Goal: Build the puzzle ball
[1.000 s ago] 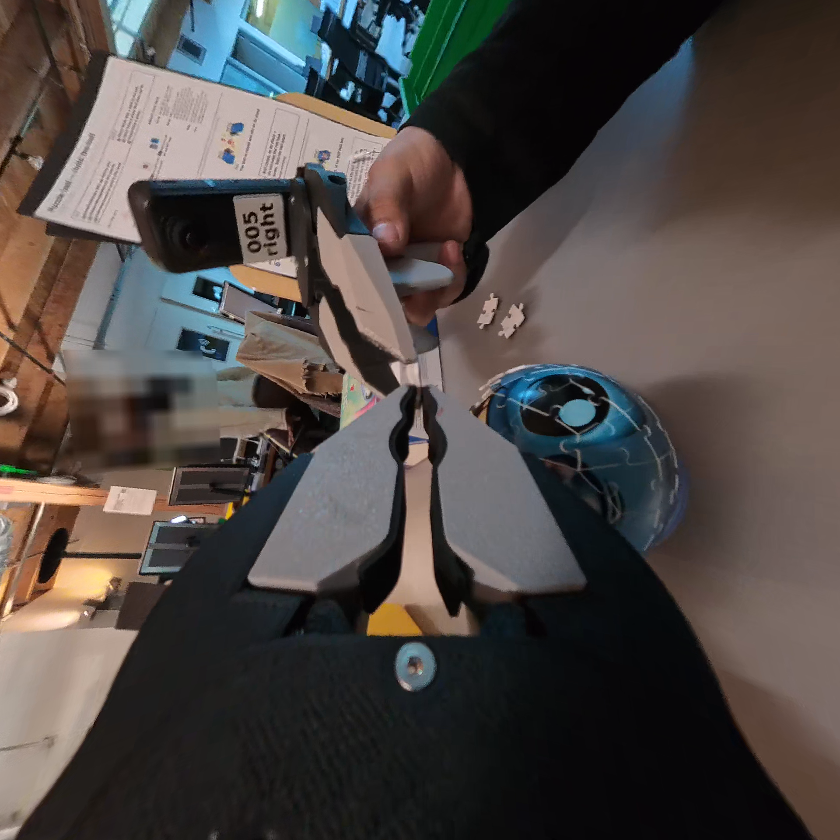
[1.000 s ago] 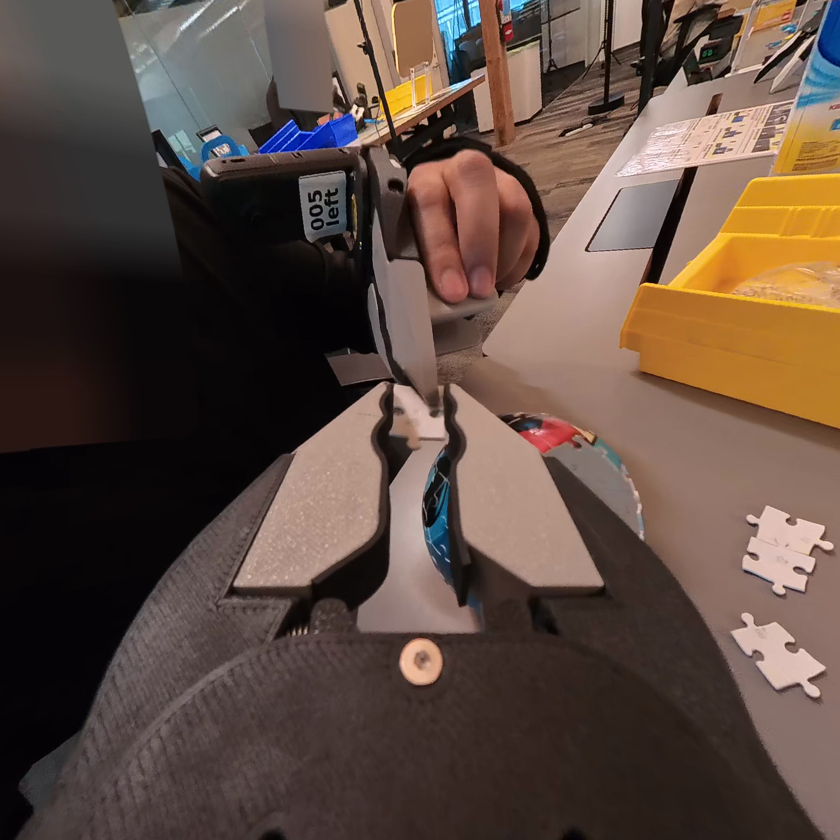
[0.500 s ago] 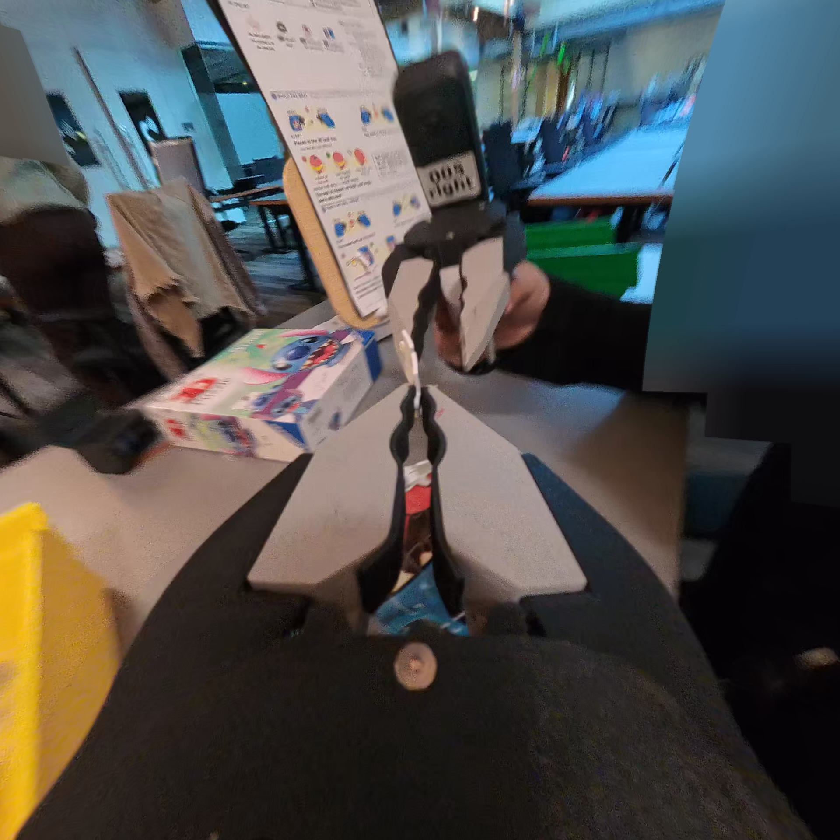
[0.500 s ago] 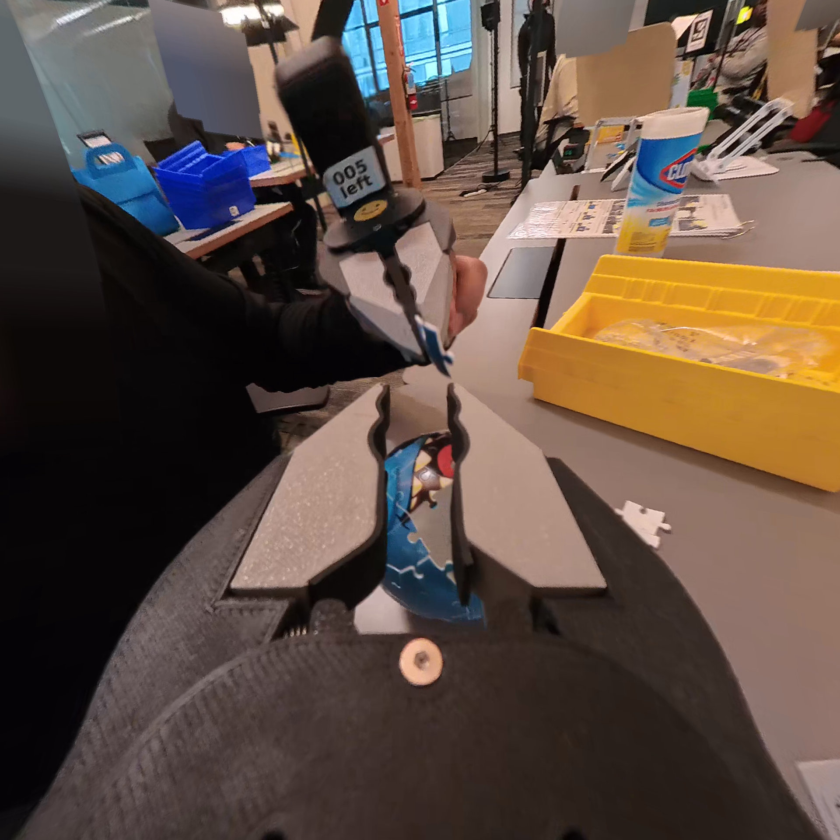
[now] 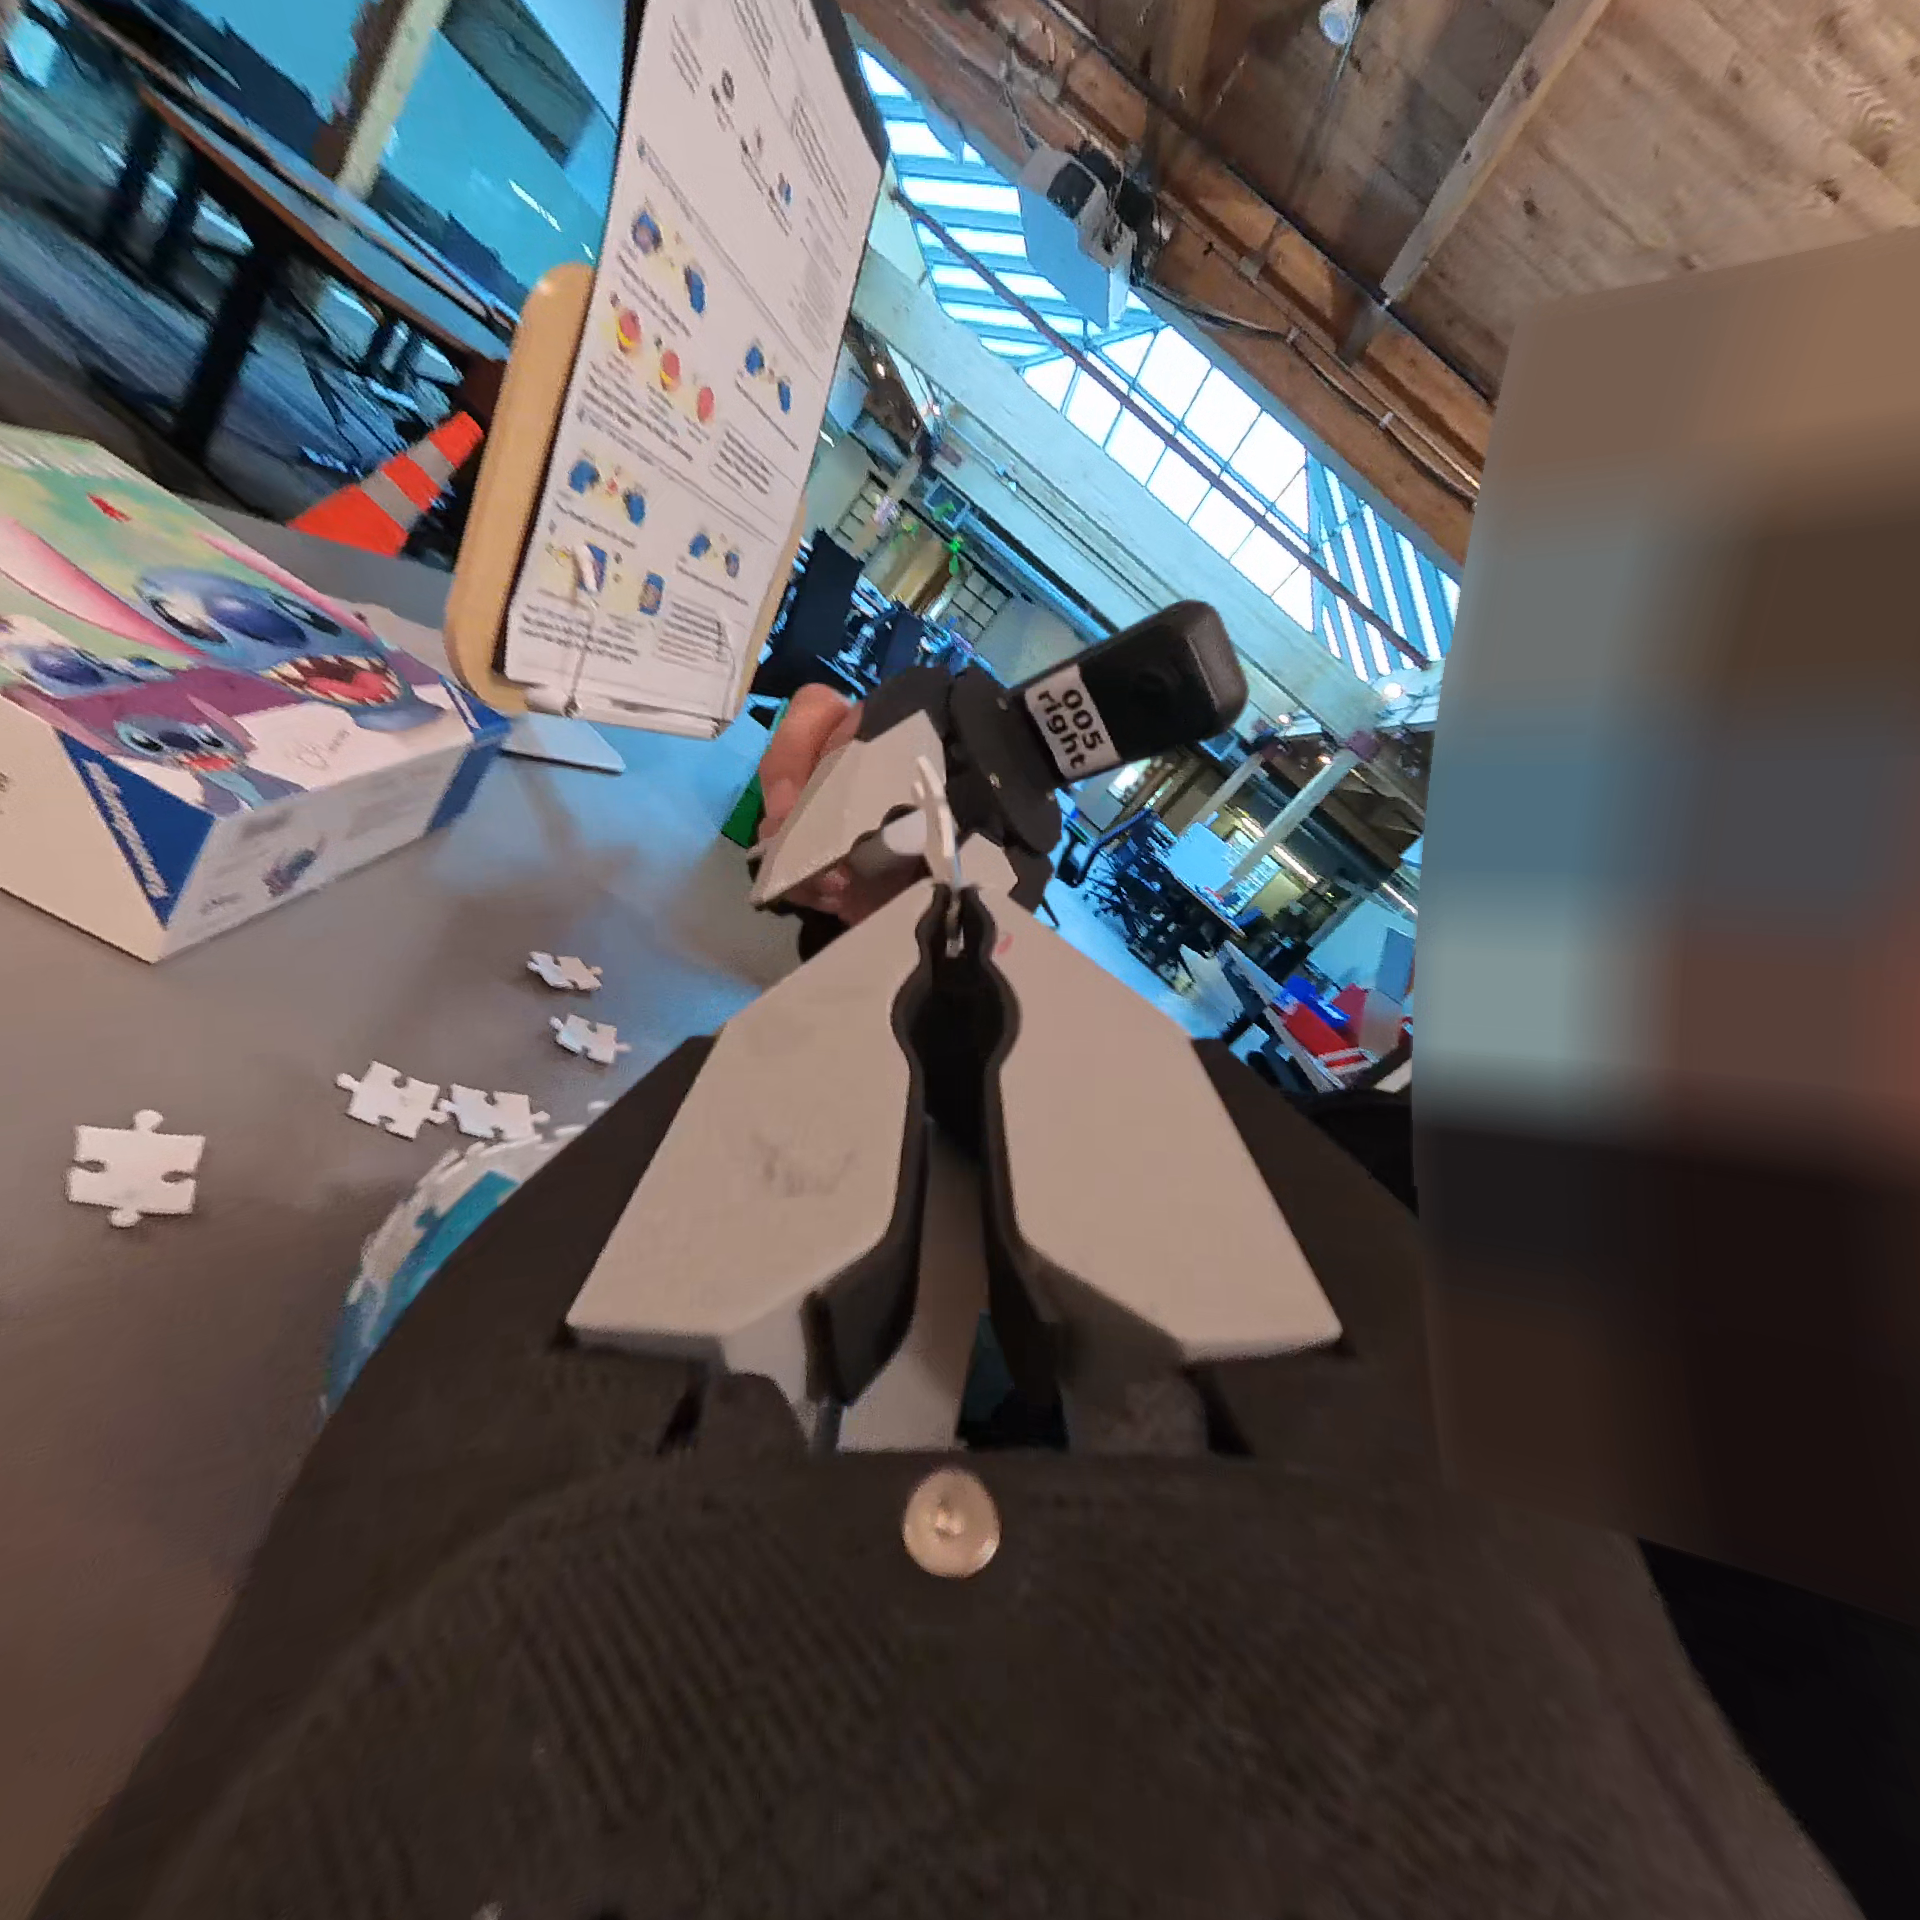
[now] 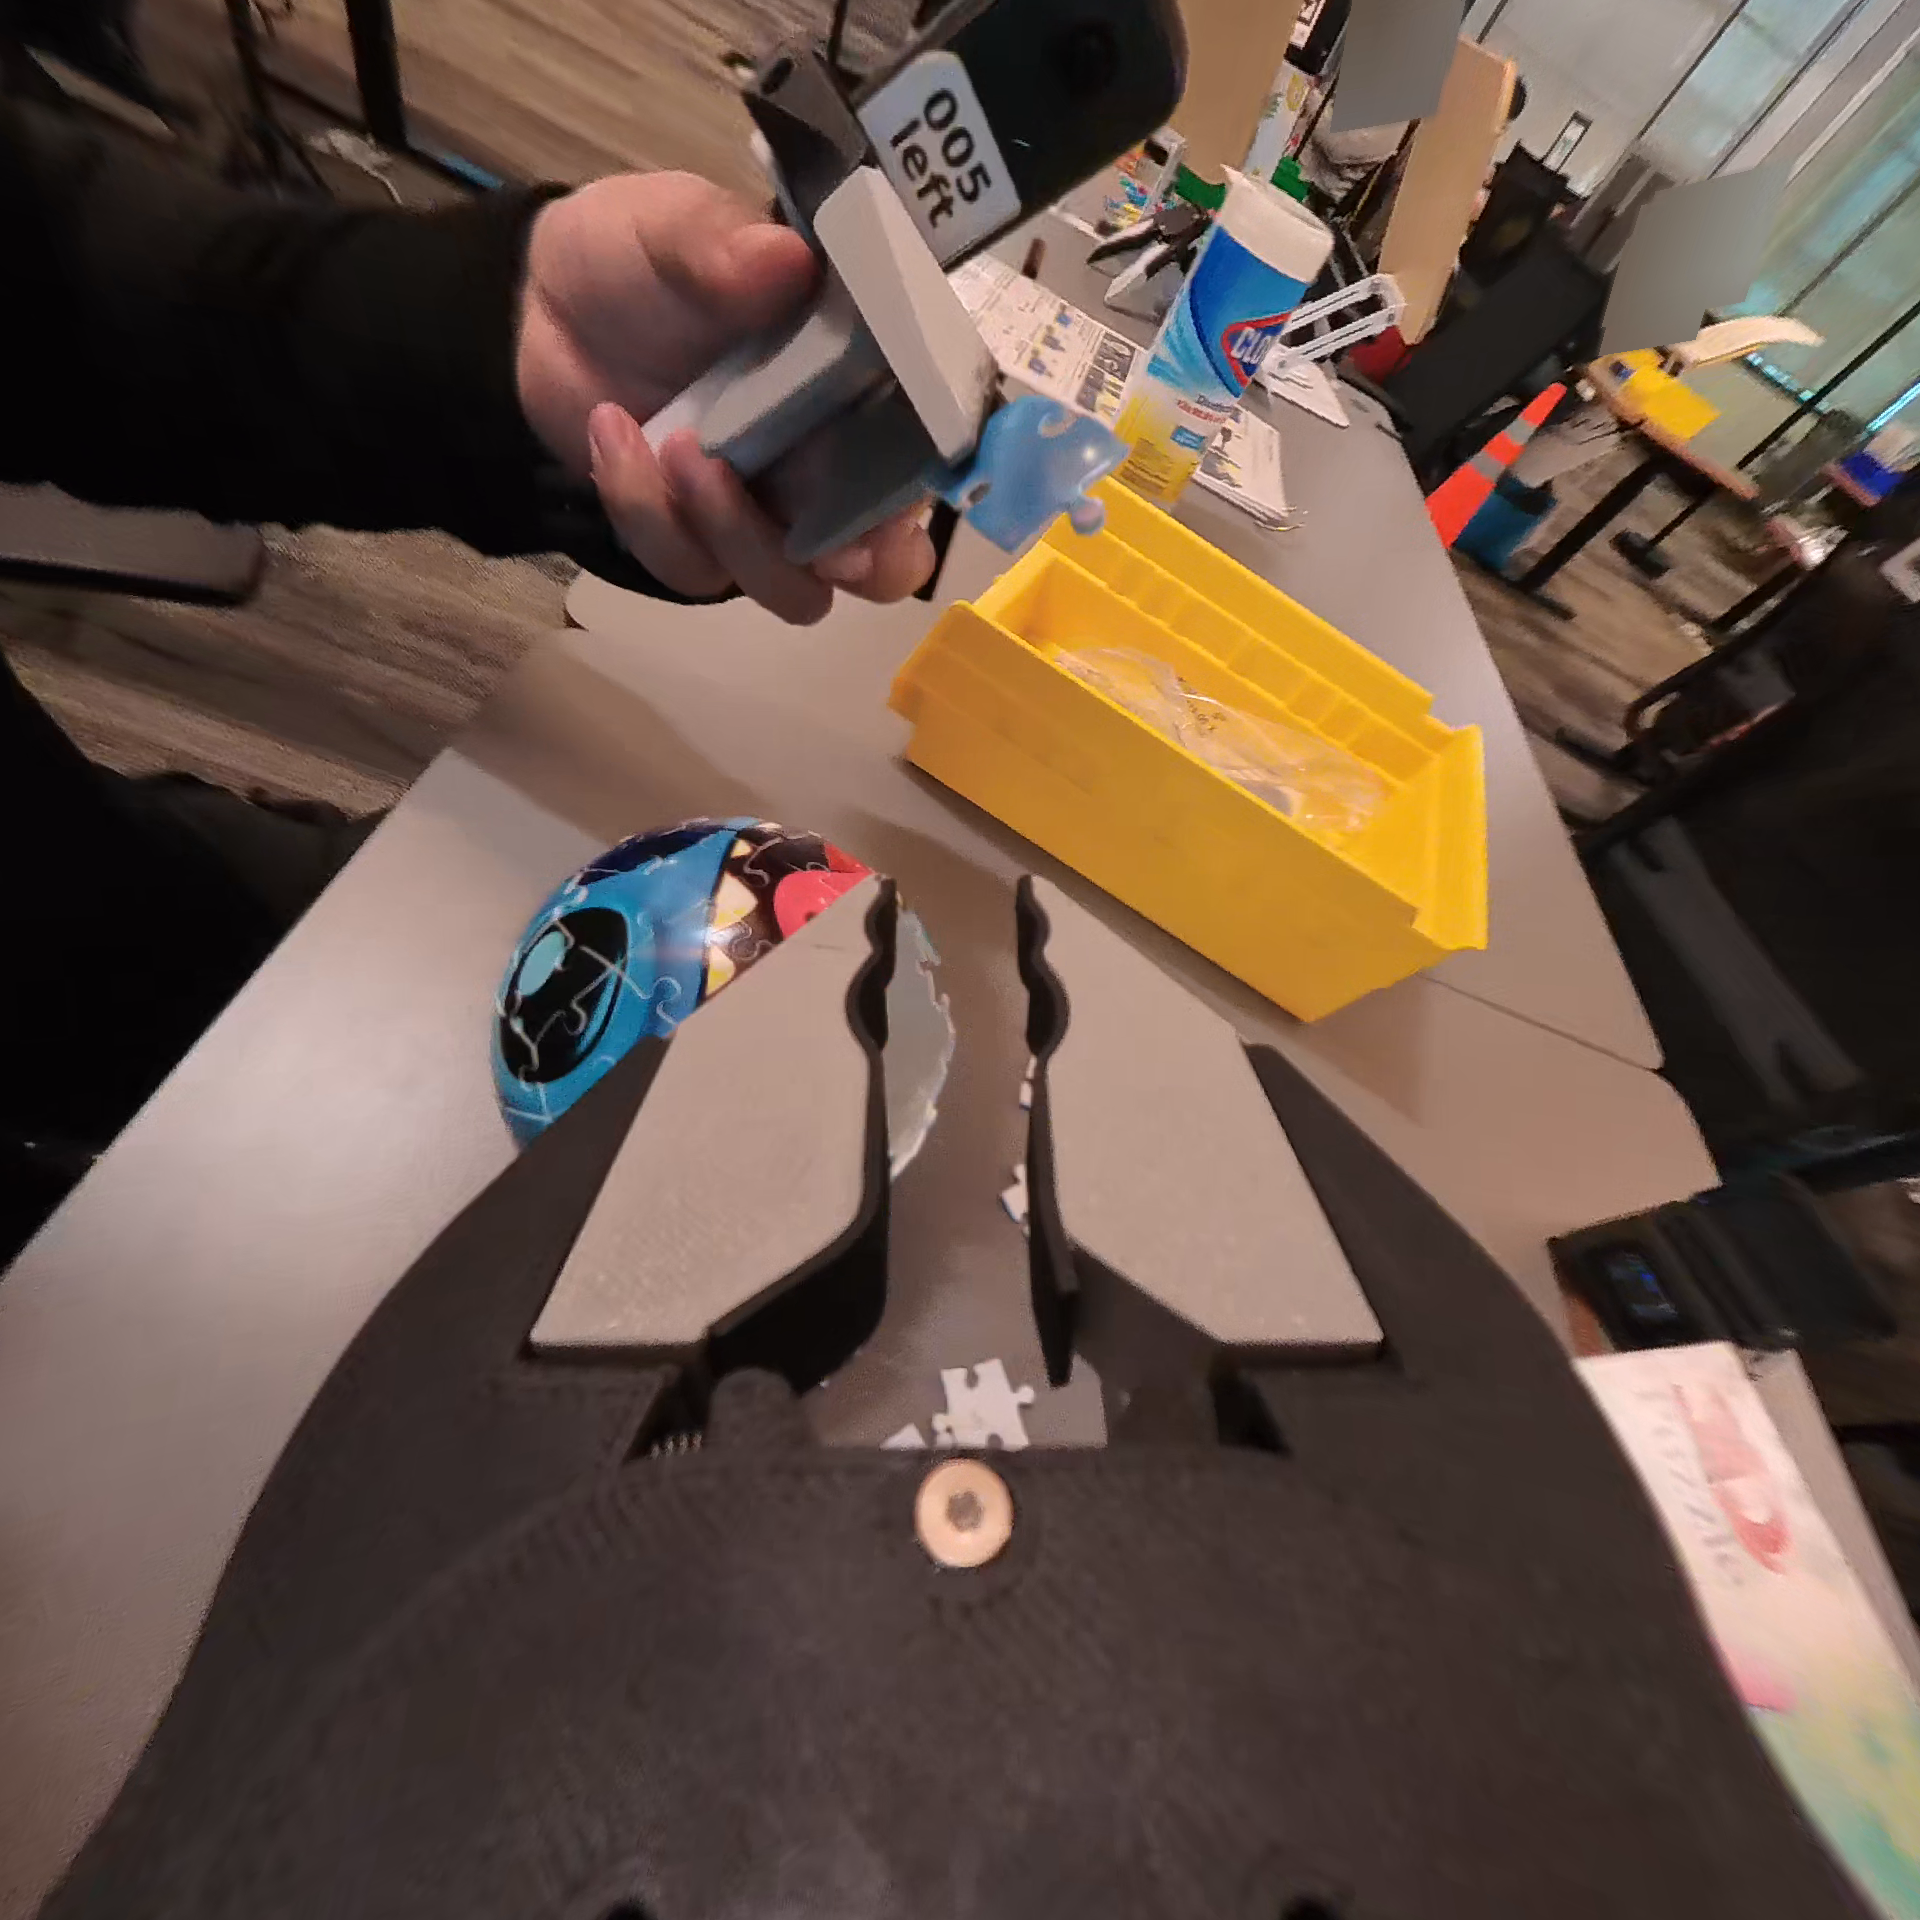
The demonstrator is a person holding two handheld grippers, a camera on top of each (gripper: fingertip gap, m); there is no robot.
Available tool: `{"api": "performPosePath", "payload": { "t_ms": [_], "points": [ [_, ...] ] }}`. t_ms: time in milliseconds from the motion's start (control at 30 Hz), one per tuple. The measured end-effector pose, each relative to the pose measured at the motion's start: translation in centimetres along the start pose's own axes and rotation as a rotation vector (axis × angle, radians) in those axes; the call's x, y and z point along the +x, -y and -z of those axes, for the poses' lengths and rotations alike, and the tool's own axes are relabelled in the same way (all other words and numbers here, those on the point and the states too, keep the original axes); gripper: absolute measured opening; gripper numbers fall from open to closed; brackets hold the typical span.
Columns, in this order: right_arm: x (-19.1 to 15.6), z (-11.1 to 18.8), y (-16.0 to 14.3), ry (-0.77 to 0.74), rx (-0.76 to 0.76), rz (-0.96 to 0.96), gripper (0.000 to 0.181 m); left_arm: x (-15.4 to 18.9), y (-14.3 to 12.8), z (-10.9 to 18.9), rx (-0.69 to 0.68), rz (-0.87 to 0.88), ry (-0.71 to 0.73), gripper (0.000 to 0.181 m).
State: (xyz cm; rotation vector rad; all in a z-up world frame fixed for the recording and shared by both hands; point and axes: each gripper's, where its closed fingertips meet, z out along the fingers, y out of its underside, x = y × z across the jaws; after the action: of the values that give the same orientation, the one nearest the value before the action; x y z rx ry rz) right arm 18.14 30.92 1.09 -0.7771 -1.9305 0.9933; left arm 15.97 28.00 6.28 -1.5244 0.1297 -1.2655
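Observation:
My left gripper (image 5: pixel 954 916) is shut on a blue puzzle piece (image 5: pixel 938 831), seen edge-on at its tips. In the right wrist view the left gripper (image 6: pixel 961 462) is held up in the air with the piece (image 6: pixel 1029 468) sticking out sideways. My right gripper (image 6: pixel 954 902) is open and empty, low over the table. The partly built puzzle ball (image 6: pixel 623 956), blue with black, red and yellow, sits on the grey table just left of the right gripper's left finger. The ball's edge (image 5: pixel 416 1247) also shows in the left wrist view. The right gripper (image 5: pixel 831 842) is just beyond the held piece.
Several loose white-backed pieces (image 5: pixel 135 1164) lie on the table (image 5: pixel 260 1018), some under my right gripper (image 6: pixel 982 1403). A yellow bin (image 6: pixel 1195 831) stands behind the ball, with a wipes canister (image 6: pixel 1236 322) beyond. The puzzle box (image 5: pixel 208 748) and an instruction sheet on a stand (image 5: pixel 686 364) stand nearby. Left tips to right tips: about 7 cm.
A second ago both grippers pinched the piece together. The right gripper has let go and opened, and the left keeps the piece. The grippers have drawn apart and both views have swung.

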Motion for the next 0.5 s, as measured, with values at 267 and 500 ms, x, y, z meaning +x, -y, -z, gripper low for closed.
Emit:
{"api": "performPosePath", "payload": {
  "t_ms": [267,500],
  "points": [
    [-0.7,0.5,1.5,-0.077,0.024,0.216,0.03,-0.7,-2.1,-1.8,-0.143,0.079,0.031,0.0],
    [-1.1,0.2,1.3,-0.12,-0.024,0.307,0.036,-1.1,-3.0,-2.2,-0.181,0.126,0.028,0.0]
  ]
}}
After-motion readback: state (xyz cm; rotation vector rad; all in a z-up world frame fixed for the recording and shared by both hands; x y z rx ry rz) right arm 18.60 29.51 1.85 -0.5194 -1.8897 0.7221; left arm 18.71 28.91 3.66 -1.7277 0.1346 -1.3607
